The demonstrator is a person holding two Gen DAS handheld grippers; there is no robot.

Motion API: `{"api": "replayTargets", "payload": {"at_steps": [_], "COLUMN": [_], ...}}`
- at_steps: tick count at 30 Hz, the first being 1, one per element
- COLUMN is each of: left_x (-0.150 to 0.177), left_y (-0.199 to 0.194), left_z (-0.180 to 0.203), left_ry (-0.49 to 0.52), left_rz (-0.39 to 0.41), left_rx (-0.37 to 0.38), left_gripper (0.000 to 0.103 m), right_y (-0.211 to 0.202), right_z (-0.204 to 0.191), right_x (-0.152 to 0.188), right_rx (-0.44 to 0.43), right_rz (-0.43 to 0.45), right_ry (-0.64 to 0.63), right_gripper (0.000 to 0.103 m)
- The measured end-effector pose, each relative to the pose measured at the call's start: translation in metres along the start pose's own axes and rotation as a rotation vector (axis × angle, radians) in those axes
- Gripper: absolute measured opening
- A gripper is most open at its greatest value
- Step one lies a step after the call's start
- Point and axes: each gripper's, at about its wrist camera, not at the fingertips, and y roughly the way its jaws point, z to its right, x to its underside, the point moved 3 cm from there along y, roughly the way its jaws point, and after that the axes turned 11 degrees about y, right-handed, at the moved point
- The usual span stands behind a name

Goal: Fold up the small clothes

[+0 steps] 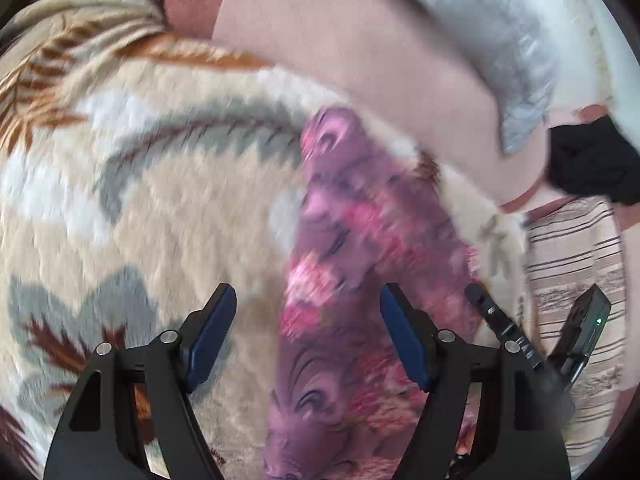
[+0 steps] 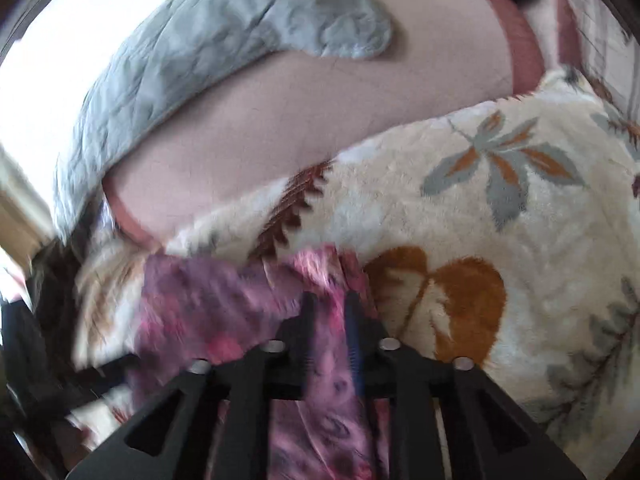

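Observation:
A purple garment with pink flowers (image 1: 352, 248) lies stretched in a long band over a cream floral blanket (image 1: 168, 208). My left gripper (image 1: 308, 336) is open and empty just above the garment's near part; the cloth runs between and under its fingers. The other gripper's black body (image 1: 520, 344) shows at the garment's right edge. In the right wrist view my right gripper (image 2: 330, 336) is shut on a fold of the purple garment (image 2: 208, 300), which spreads to the left over the blanket (image 2: 520, 240). Both views are motion-blurred.
A pale pink pillow (image 1: 360, 48) with a grey quilted cloth (image 1: 500, 40) on it lies beyond the blanket. A dark object (image 1: 592, 160) and a striped sheet (image 1: 572, 264) are at the right. The pillow (image 2: 320, 100) and grey cloth (image 2: 220, 28) also show in the right wrist view.

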Motion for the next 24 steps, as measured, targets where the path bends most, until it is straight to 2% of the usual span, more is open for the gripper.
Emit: {"api": "replayTargets", "payload": {"at_steps": [1, 2, 4, 6, 8, 10, 12, 13, 15, 16, 18, 19, 20, 22, 24], "left_x": [0.004, 0.007, 0.012, 0.022, 0.031, 0.039, 0.052, 0.056, 0.057, 0.057, 0.056, 0.055, 0.054, 0.051, 0.050], "left_y": [0.006, 0.001, -0.009, -0.026, -0.034, -0.028, -0.012, -0.010, -0.009, -0.008, 0.005, 0.005, 0.007, 0.006, 0.005], "left_z": [0.002, 0.006, 0.007, 0.000, -0.011, -0.018, -0.021, -0.018, -0.009, -0.005, 0.006, 0.009, 0.011, 0.011, 0.008], "left_ry": [0.021, 0.066, 0.087, 0.067, 0.029, -0.004, -0.058, -0.066, -0.037, -0.026, -0.037, -0.047, -0.051, -0.062, -0.098], "left_rz": [-0.027, 0.002, -0.005, 0.009, 0.014, -0.016, -0.068, -0.073, -0.039, -0.043, -0.097, -0.096, -0.090, -0.092, -0.086], "left_rx": [-0.014, -0.029, -0.016, 0.062, 0.144, 0.218, 0.287, 0.301, 0.295, 0.309, 0.378, 0.367, 0.363, 0.363, 0.359], "left_gripper": [0.075, 0.075, 0.074, 0.074, 0.074, 0.074, 0.074, 0.075, 0.082, 0.083, 0.083, 0.083, 0.083, 0.083, 0.080], "right_y": [0.003, -0.004, -0.022, -0.038, -0.043, -0.038, -0.034, -0.034, -0.026, -0.025, -0.023, -0.022, -0.020, -0.015, -0.015], "right_z": [0.002, 0.006, 0.024, 0.048, 0.069, 0.081, 0.085, 0.084, 0.072, 0.067, 0.048, 0.043, 0.039, 0.035, 0.033], "right_x": [0.005, 0.004, 0.003, 0.009, 0.017, 0.031, 0.040, 0.042, 0.048, 0.050, 0.052, 0.051, 0.050, 0.051, 0.048], "right_rx": [0.025, 0.002, -0.065, -0.152, -0.193, -0.237, -0.322, -0.360, -0.474, -0.498, -0.473, -0.477, -0.488, -0.476, -0.448], "right_rz": [-0.022, 0.000, 0.003, 0.004, -0.012, -0.057, -0.065, -0.059, -0.134, -0.161, -0.154, -0.152, -0.160, -0.171, -0.163], "right_ry": [-0.021, 0.002, 0.120, 0.200, 0.240, 0.267, 0.289, 0.299, 0.307, 0.287, 0.203, 0.188, 0.189, 0.203, 0.204], "right_gripper": [0.035, 0.038, 0.038, 0.041, 0.061, 0.061, 0.062, 0.062, 0.062, 0.062, 0.069, 0.075, 0.076, 0.076, 0.069]}}
